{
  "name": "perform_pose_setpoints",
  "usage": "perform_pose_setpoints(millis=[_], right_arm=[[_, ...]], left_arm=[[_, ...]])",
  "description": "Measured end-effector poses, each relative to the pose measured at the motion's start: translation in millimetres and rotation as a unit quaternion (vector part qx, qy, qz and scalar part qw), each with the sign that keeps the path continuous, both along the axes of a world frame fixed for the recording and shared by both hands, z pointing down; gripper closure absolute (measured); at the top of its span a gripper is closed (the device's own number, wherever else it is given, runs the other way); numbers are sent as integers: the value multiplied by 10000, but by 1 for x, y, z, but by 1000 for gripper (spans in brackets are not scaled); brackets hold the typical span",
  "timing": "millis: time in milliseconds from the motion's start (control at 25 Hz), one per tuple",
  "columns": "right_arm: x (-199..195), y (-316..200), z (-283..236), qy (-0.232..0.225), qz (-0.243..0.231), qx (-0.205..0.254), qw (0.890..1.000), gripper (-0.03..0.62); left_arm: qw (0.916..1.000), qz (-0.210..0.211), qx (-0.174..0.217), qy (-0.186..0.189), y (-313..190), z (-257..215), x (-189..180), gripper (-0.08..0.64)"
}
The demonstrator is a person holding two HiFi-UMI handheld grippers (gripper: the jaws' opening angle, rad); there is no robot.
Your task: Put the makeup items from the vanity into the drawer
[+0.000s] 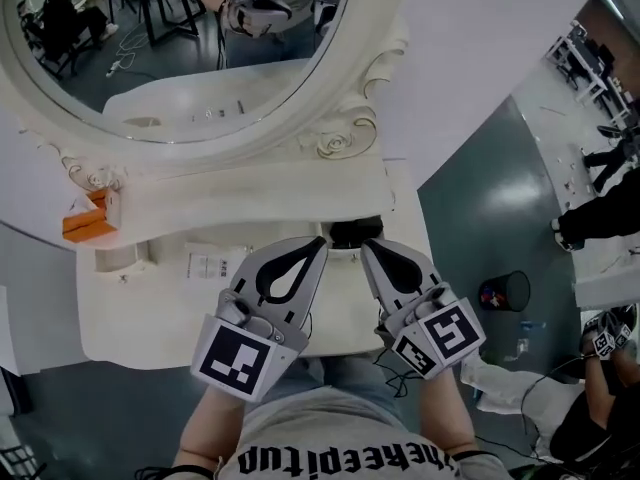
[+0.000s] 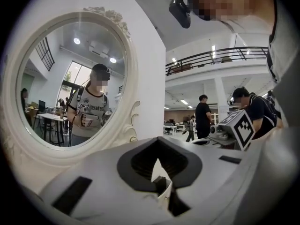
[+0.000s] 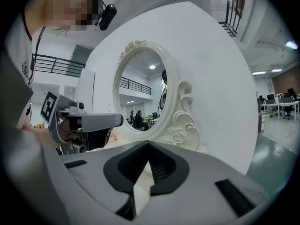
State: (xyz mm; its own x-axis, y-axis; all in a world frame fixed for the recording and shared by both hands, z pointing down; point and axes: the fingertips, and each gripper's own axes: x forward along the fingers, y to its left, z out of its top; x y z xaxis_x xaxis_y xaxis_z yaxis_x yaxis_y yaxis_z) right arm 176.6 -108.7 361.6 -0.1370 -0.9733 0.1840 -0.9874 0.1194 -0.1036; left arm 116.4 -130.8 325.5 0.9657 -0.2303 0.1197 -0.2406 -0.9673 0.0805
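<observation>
Currently my left gripper [image 1: 322, 241] and right gripper [image 1: 365, 247] both have their jaws together, with nothing in either, over the white vanity top [image 1: 150, 308]. Just beyond the two tips lies a small black rounded item [image 1: 355, 232], possibly a compact, slightly nearer my right. A small orange box [image 1: 85, 226] sits well off to my left. No open drawer is in view.
</observation>
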Motion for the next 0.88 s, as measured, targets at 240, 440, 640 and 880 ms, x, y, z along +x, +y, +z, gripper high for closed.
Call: perform_pose_setpoints(millis=[240,440,640,880], right_arm=[[-2,13,-17,-66,332,220,9992,581],[-4,24,-26,-87,628,356,9974,582],[-9,38,-36,-75,900,512,9946,583],[-13,51,-46,21,1213,691,9902,583]], left_arm=[[9989,468,16,20,9,-3,6,518],[9965,835,36,43,17,-4,9,518],[9927,1204,83,66,29,-7,11,518],[9876,1562,125,88,43,-8,11,518]])
